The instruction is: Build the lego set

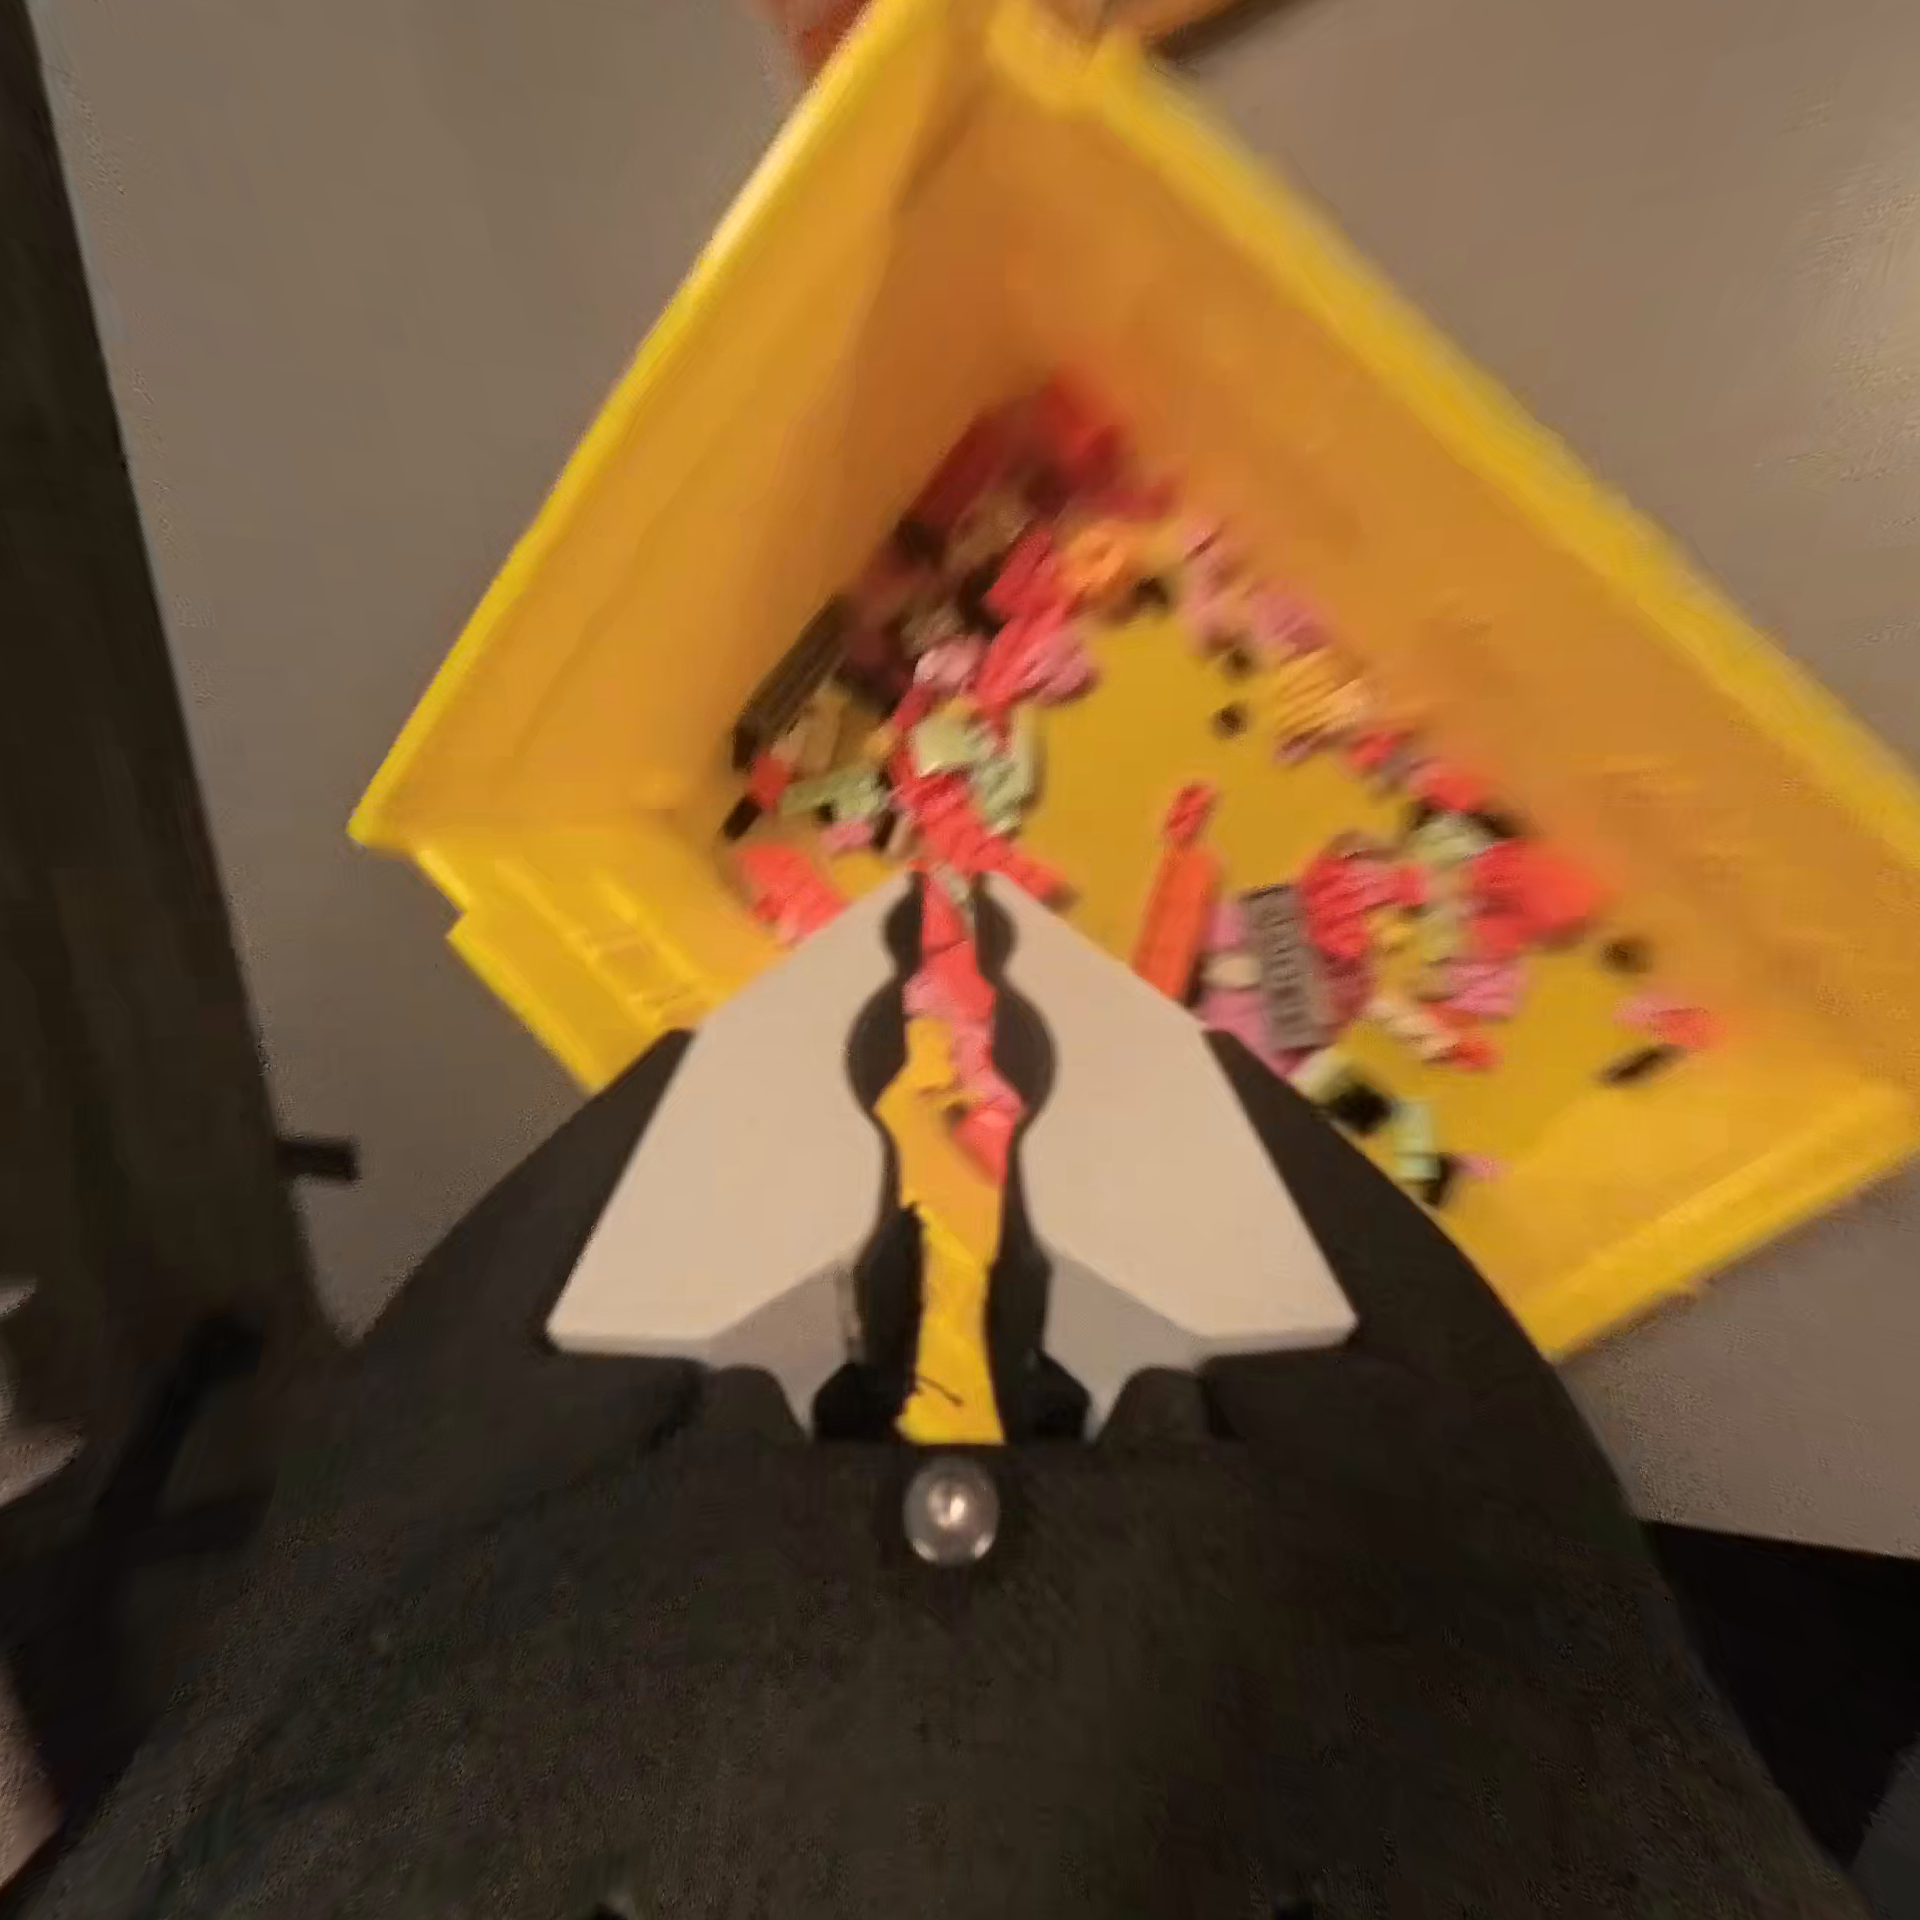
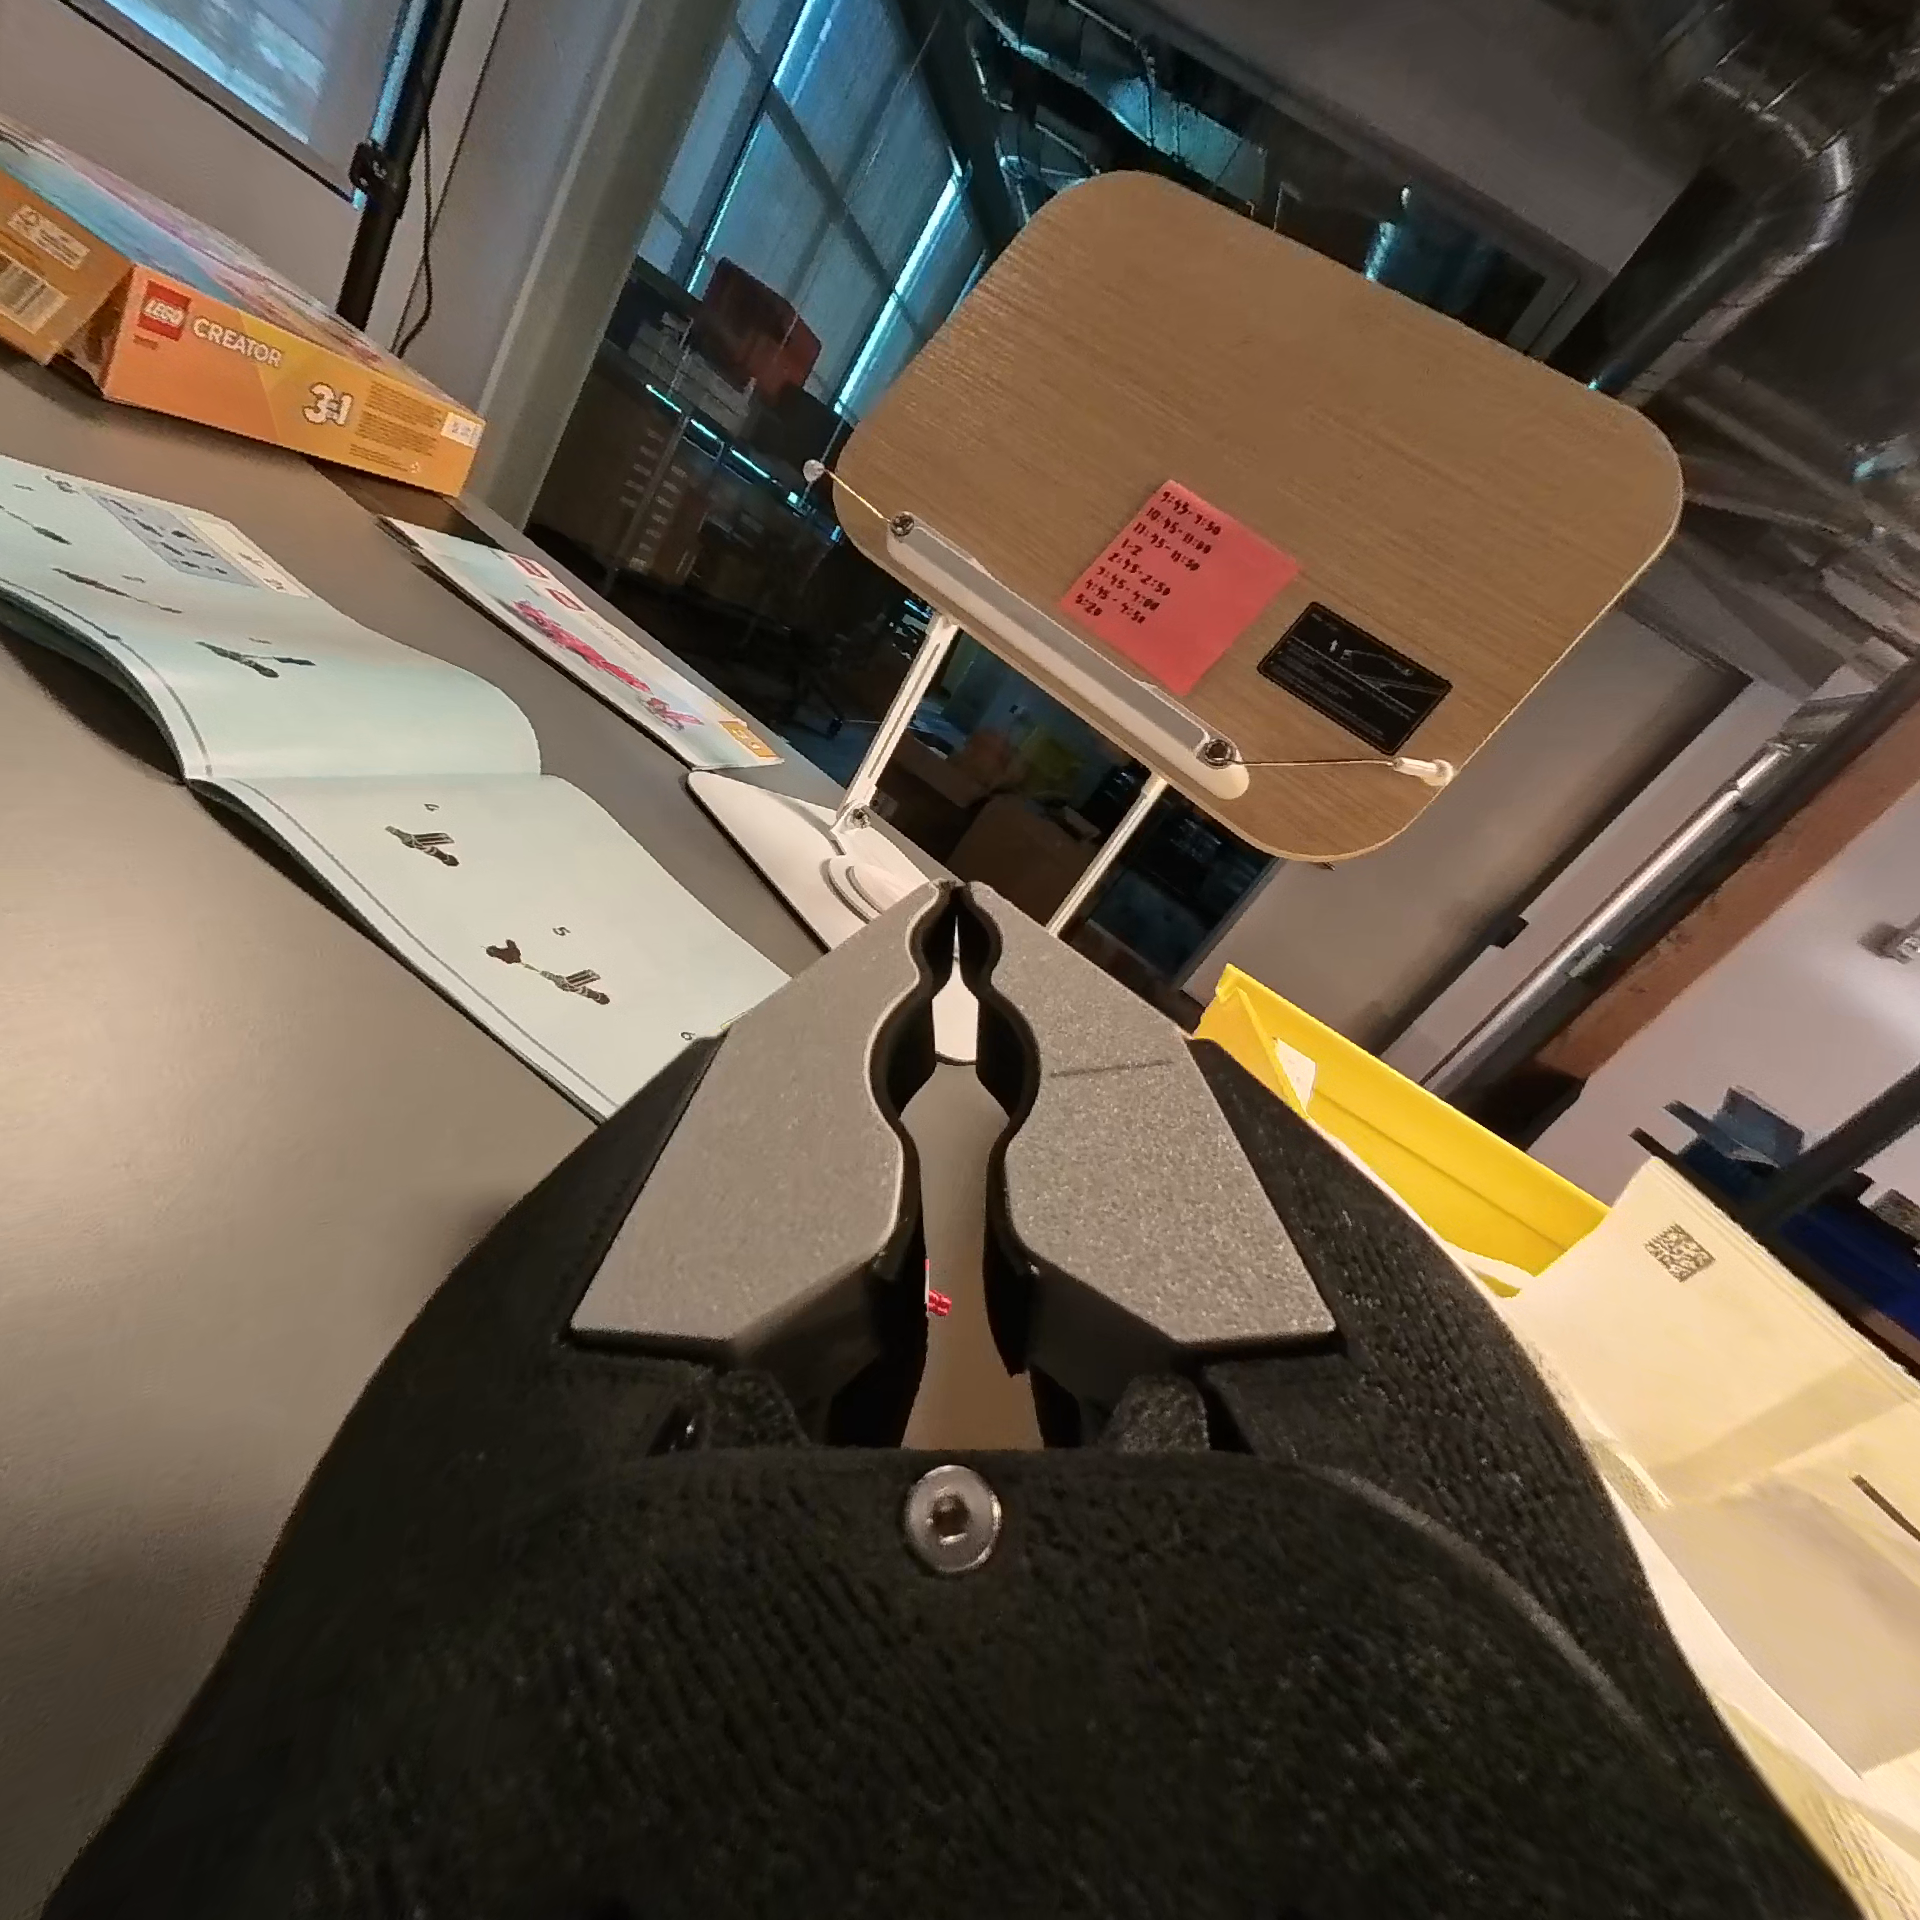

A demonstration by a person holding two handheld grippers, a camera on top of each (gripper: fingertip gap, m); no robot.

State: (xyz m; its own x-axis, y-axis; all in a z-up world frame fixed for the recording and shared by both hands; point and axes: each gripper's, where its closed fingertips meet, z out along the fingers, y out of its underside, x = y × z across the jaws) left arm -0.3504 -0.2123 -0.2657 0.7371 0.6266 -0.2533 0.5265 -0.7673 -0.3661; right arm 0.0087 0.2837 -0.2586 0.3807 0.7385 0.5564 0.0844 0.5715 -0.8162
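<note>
I read the left gripper (image 1: 948, 883) as poised over the open yellow bin (image 1: 1299, 343), fingers drawn to a narrow slit. The bin sits on a pale surface and holds a loose scatter of small plastic pieces (image 1: 997, 665), red, pink, pale green and black. Red shows in the slit at the tips, but motion blur prevents me from confirming whether a piece is pinched or merely lies below. Handling estimate: the pieces are light, rigid and smooth-faced, likely to skate or tip. Take one across two flat opposite sides, clear of its neighbours. The right gripper (image 2: 958, 891) is closed tip to tip with nothing between, low over the dark table (image 2: 208, 1143), beside an open booklet (image 2: 416, 779).
</note>
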